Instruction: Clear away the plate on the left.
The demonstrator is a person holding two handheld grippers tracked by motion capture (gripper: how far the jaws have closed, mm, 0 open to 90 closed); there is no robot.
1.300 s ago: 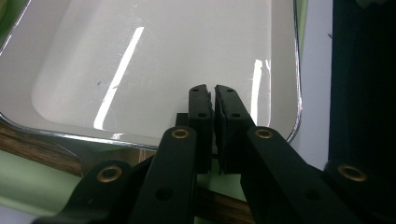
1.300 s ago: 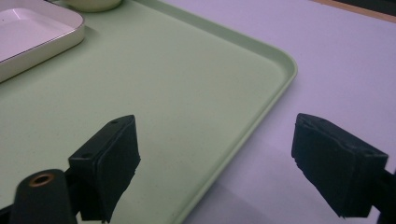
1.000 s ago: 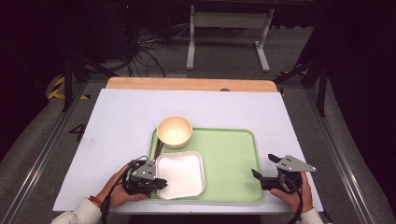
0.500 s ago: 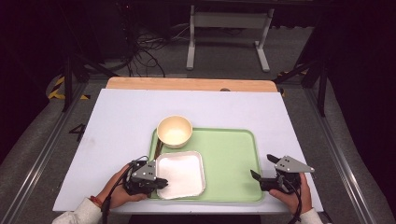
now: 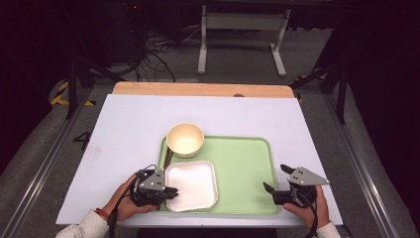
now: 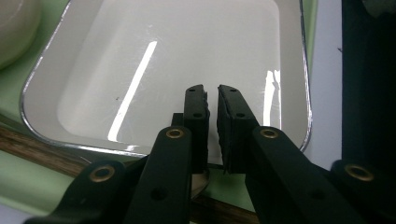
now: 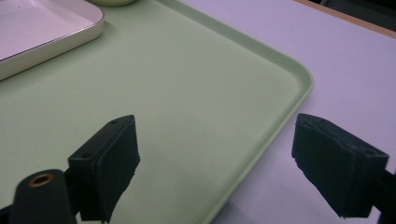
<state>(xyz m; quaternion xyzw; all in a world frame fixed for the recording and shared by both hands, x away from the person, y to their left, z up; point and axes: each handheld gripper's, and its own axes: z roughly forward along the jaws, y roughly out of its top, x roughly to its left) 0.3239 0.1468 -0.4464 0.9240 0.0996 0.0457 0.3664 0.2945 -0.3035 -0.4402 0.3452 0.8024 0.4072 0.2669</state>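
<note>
A white square plate [image 5: 193, 184] [image 6: 177, 60] lies on the near left of a green tray [image 5: 242, 168] [image 7: 187, 93]. A cream bowl [image 5: 185, 139] [image 6: 14, 28] sits at the tray's far left corner. My left gripper [image 5: 173, 192] [image 6: 211, 93] rests at the plate's left rim and reaches over it. Its jaws have just been opening and stand a thin slit apart, with nothing pinched between the pads. A dark brown stick [image 5: 169, 156] [image 6: 46, 149] lies along the tray's left edge, under the plate's rim and below the jaws. My right gripper [image 5: 276, 178] [image 7: 215, 140] is wide open across the tray's near right corner.
The tray lies near the front edge of a white table [image 5: 124, 134], which has a wooden strip [image 5: 198, 89] along its far side. The tray's right half [image 5: 247, 158] is bare. Cables and a metal stand [image 5: 237, 29] are on the floor beyond.
</note>
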